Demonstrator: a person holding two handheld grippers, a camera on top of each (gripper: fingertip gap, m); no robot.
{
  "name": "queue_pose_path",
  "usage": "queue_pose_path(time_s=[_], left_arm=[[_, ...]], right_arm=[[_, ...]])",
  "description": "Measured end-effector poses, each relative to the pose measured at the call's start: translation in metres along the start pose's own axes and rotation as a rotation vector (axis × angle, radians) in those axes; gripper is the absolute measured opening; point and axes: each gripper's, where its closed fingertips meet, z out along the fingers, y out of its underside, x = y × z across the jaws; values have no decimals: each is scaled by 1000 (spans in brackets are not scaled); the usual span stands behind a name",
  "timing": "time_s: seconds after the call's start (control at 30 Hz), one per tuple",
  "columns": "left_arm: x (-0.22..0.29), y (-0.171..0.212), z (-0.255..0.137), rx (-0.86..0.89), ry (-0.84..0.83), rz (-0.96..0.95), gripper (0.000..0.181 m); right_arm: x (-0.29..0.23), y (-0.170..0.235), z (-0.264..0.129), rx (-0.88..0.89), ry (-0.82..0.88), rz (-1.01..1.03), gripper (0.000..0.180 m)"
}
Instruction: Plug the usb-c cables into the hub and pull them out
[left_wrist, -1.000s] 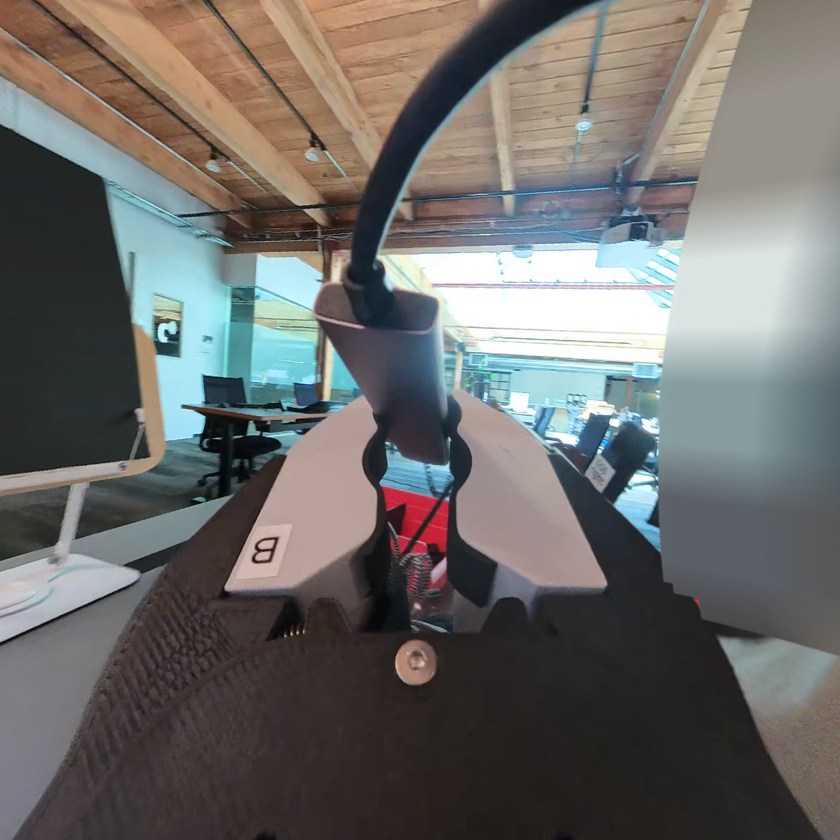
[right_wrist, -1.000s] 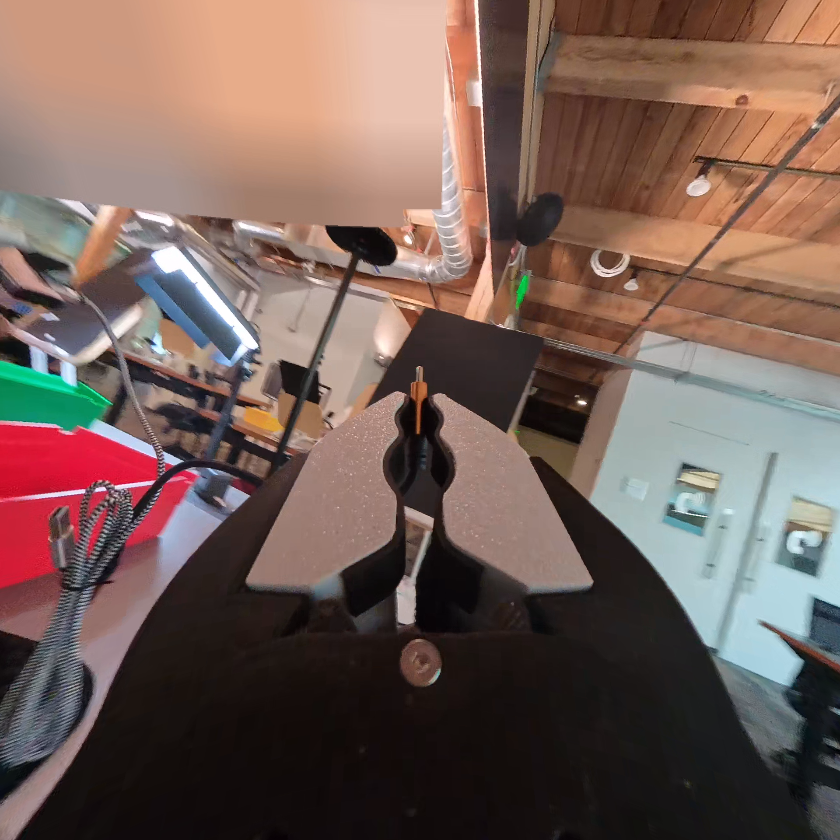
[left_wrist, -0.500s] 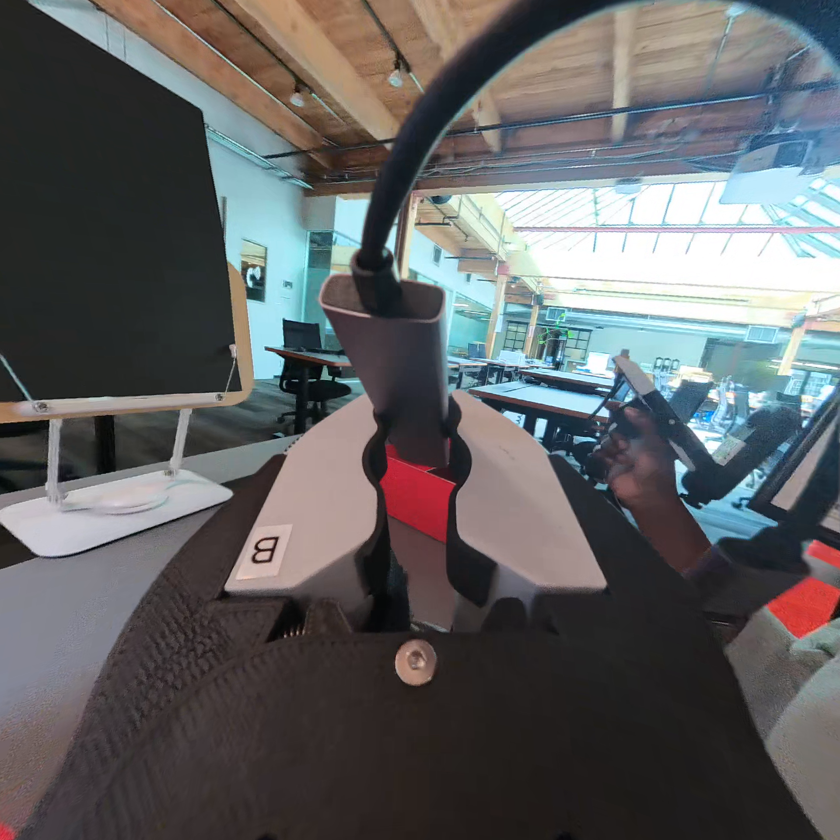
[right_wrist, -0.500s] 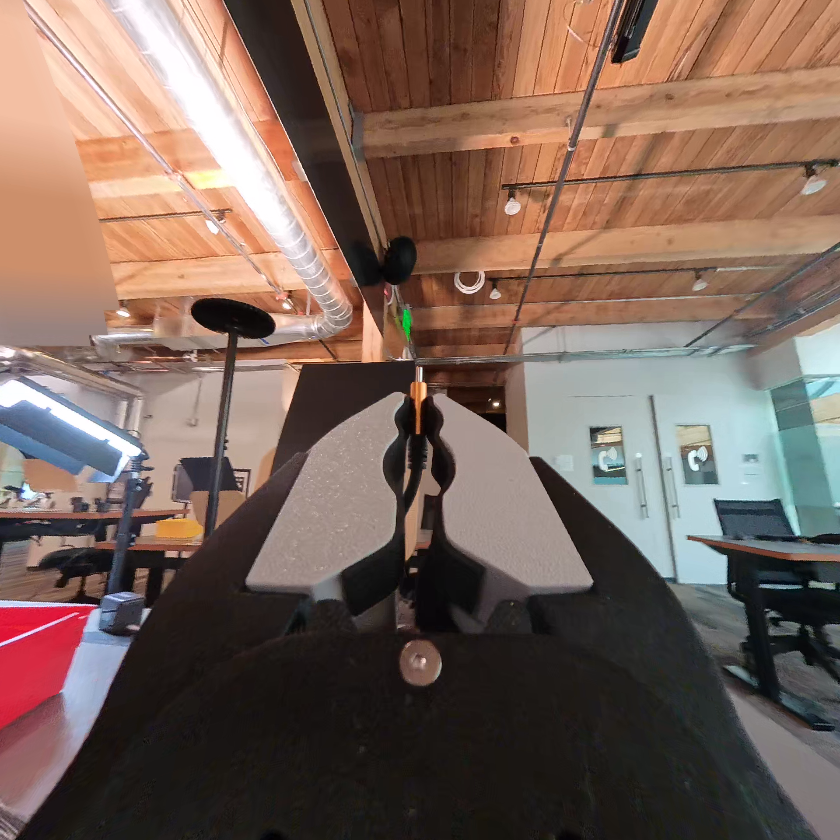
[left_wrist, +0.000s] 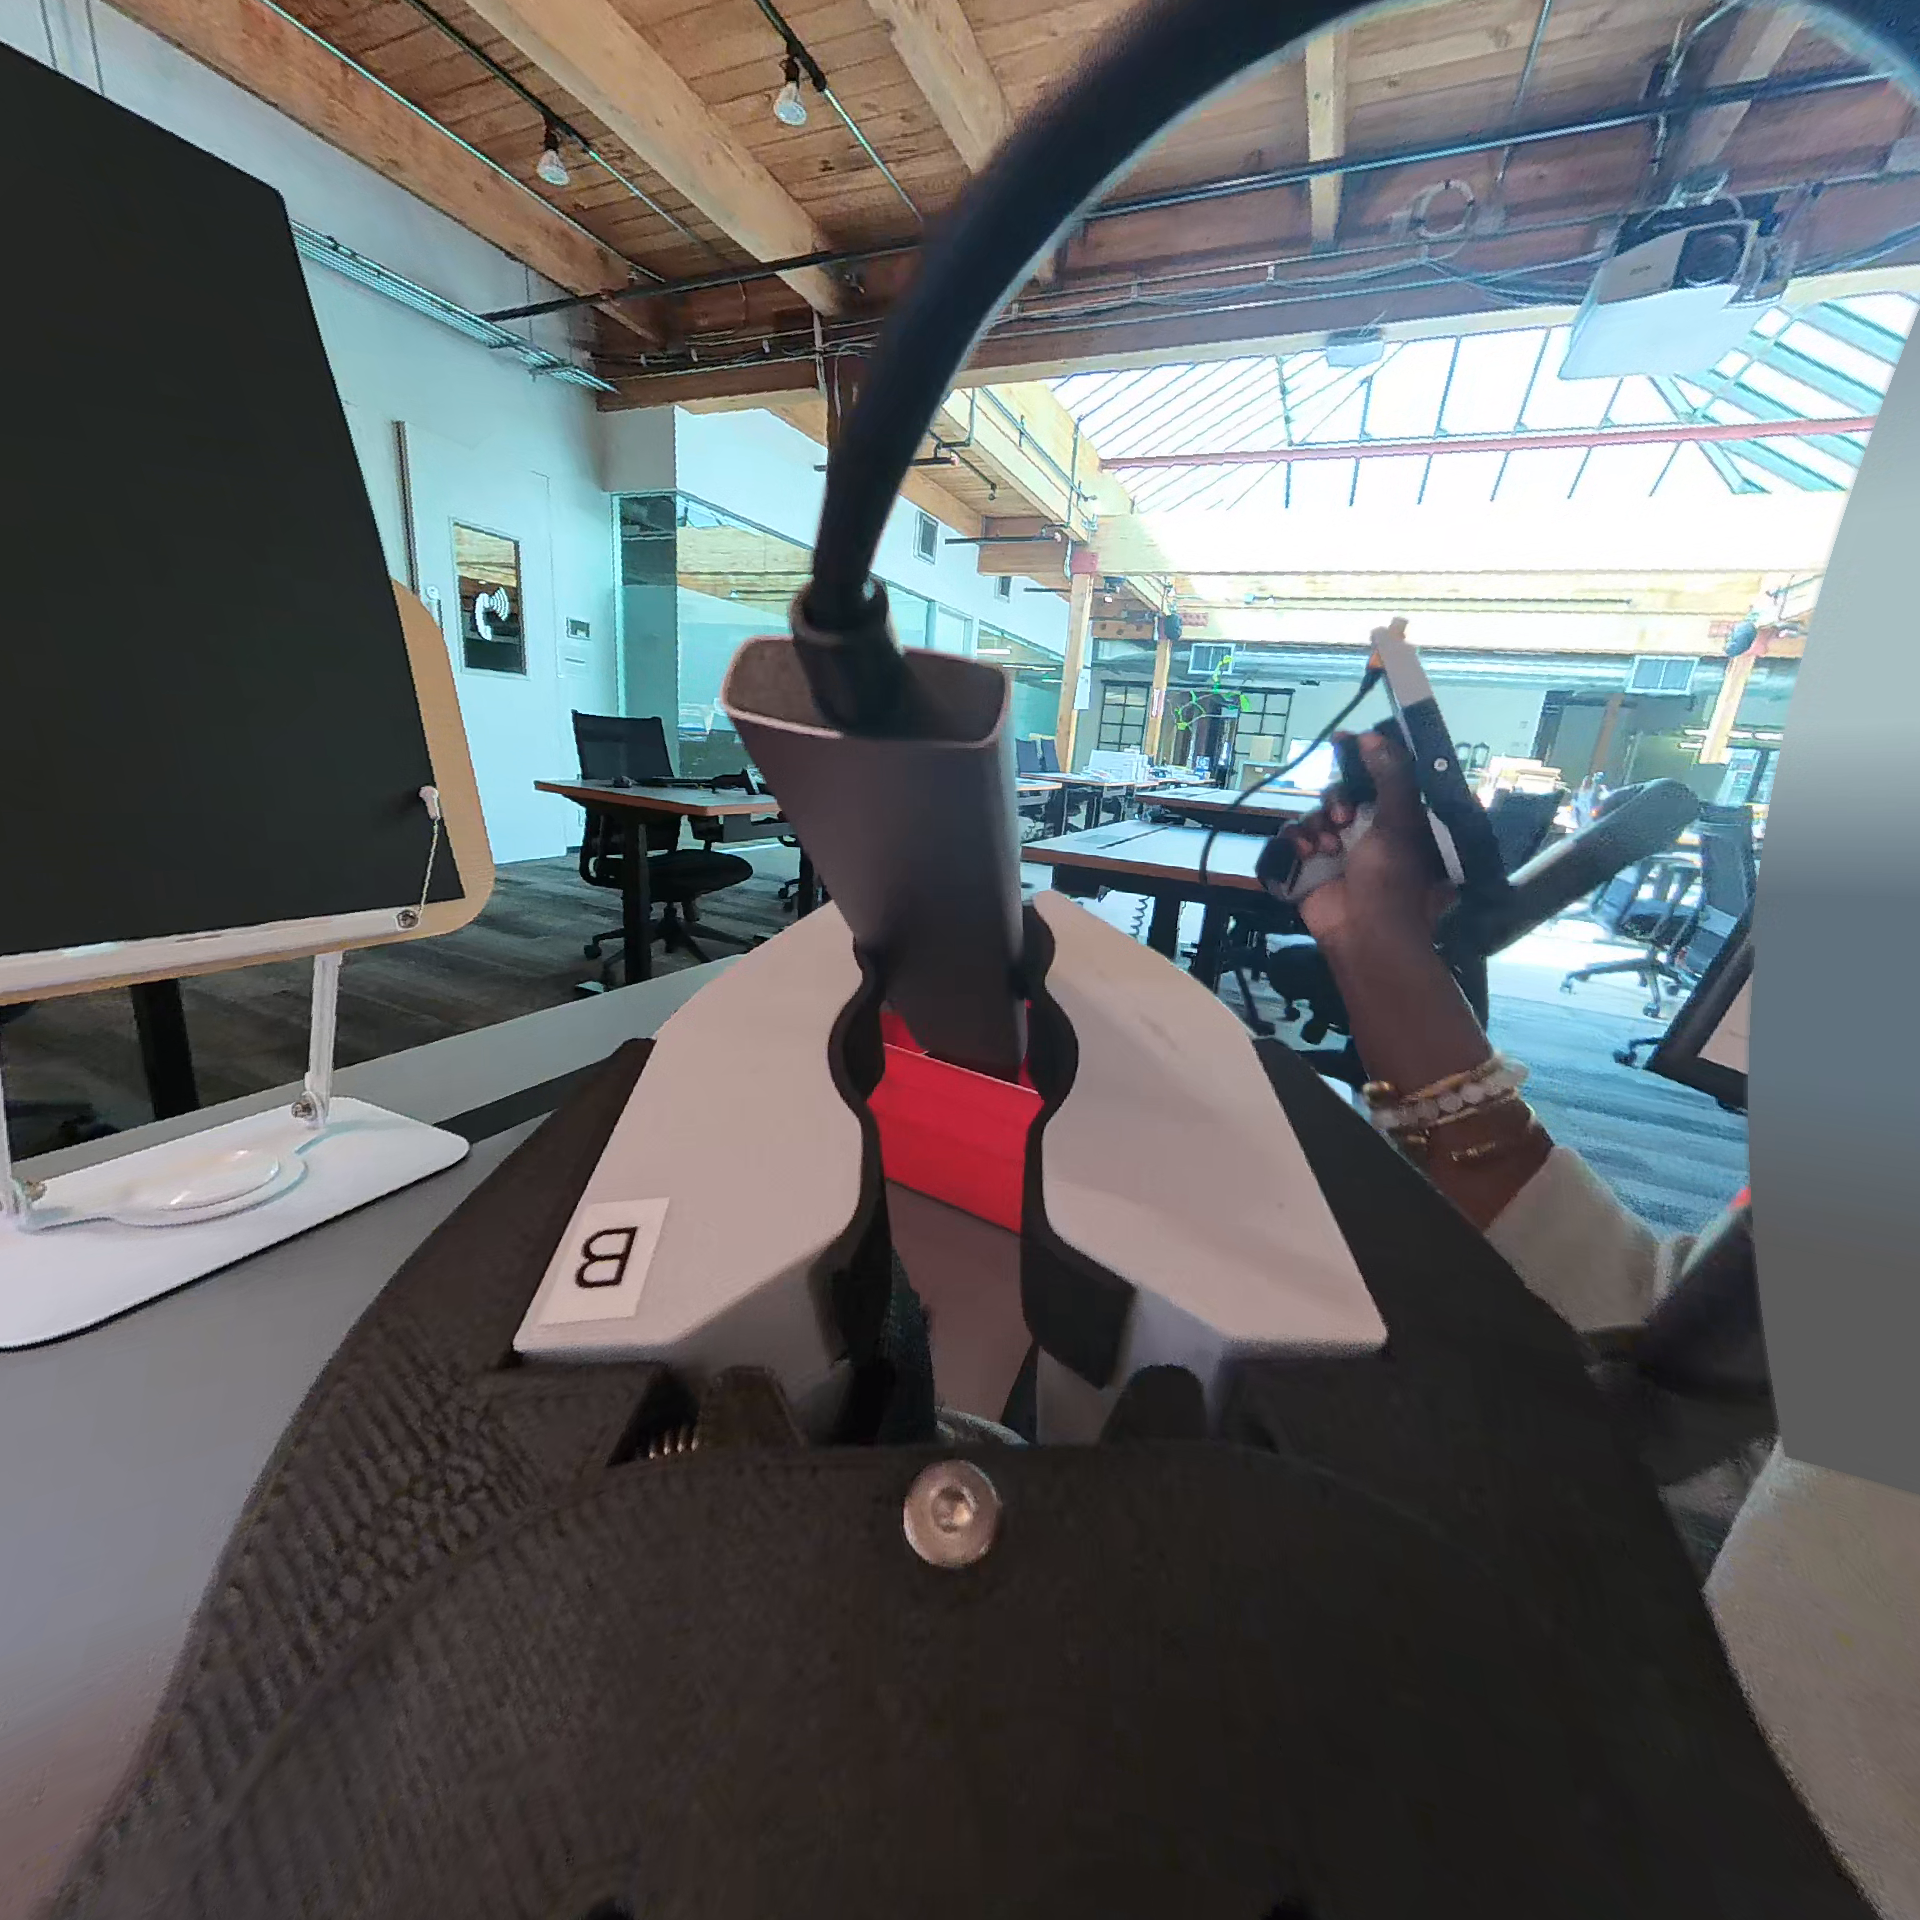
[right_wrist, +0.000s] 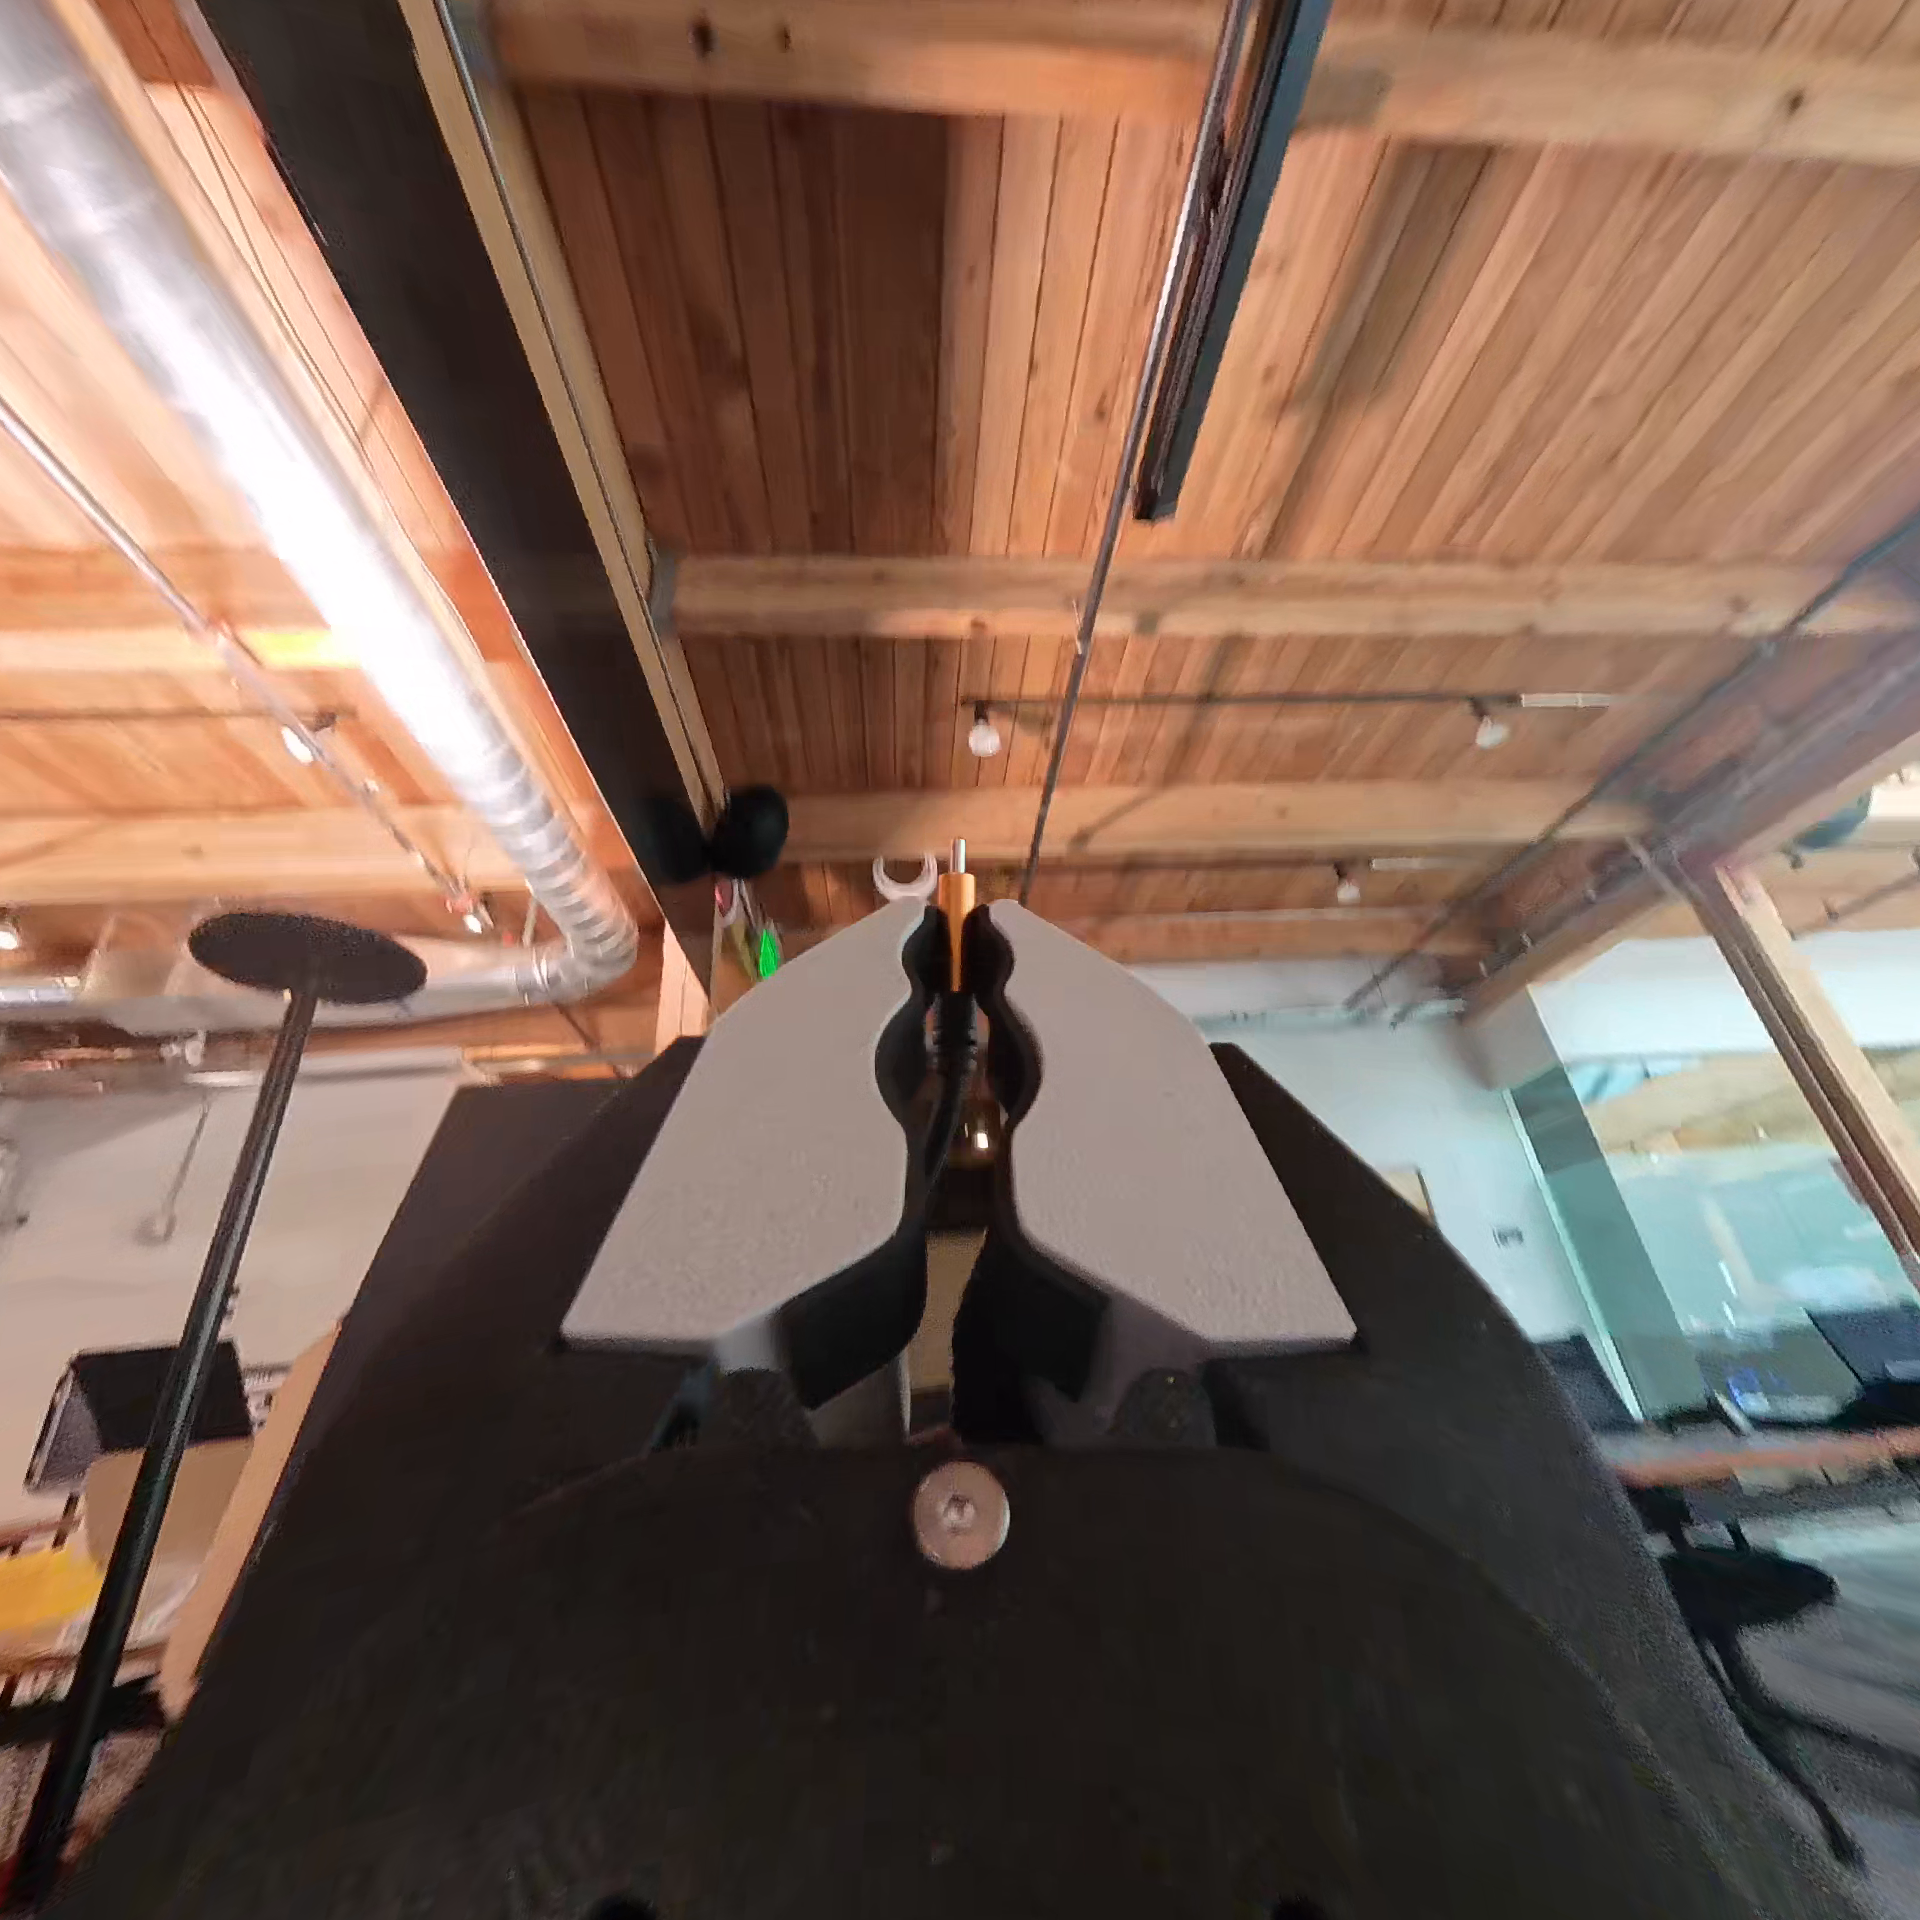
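1. The grey USB-C hub (left_wrist: 914, 831) stands nearly upright in the left gripper (left_wrist: 951, 997), its long axis along the fingers and leaning a little to the left at the top. Its thick black lead (left_wrist: 883, 436) leaves the top end and arcs up and over to the right.
2. The left gripper is clamped on the hub's lower end, so the hub's long flanks stay bare; no port can be made out in this view.
3. The right gripper (right_wrist: 958, 914) is closed tight on the orange USB-C plug (right_wrist: 954, 920). The silver tip pokes out past the fingertips, and the thin black cable (right_wrist: 940, 1117) trails back between the fingers.
4. The plug's axis points up toward the wooden ceiling, with no hub ahead of it. From the left wrist view, the right gripper (left_wrist: 1387, 639) shows far off on the right in the person's hand (left_wrist: 1361, 873), well apart from the hub.
5. Judged from this, the plug must swing round and come across to the hub before it can be inserted.
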Motion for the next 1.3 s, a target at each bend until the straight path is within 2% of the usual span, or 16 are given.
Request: queue_pose_path(time_s=[0.13,0.23,0.37,0.5,0.7,0.77,0.9,0.97,1.03,1.13,1.2,1.3], left_arm=[[0,-2,-1,11,2,8,23],[0,-3,-3,24,13,-9,23],[-2,-5,-6,31,3,-7,23],[-5,-6,-9,42,-3,-9,23],[-4,-6,-8,52,9,-28,23],[-2,-6,-7,51,13,-27,23],[1,-6,-6,52,25,-28,23],[2,-6,-6,55,36,-36,23],[4,-7,-7,61,47,-46,23],[3,-9,-8,81,61,-73,23],[1,-12,-10,113,67,-100,23],[1,-17,-13,163,107,-170,23]], right_arm=[[-6,8,11,90,-62,-66,6],[-19,46,6,35,-175,-121,6],[-21,121,-19,-201,-233,-144,5],[-14,168,-55,-464,-187,-63,5],[7,241,-142,-1134,-95,8,7],[20,255,-172,-1348,-37,-27,9],[42,260,-190,-1478,34,-209,19],[45,263,-199,-1557,30,-281,42],[46,261,-197,-1558,30,-371,65],[34,248,-173,-1424,-4,-435,78],[4,231,-146,-1259,-97,-381,76],[-99,192,-114,-982,-445,-80,49]])
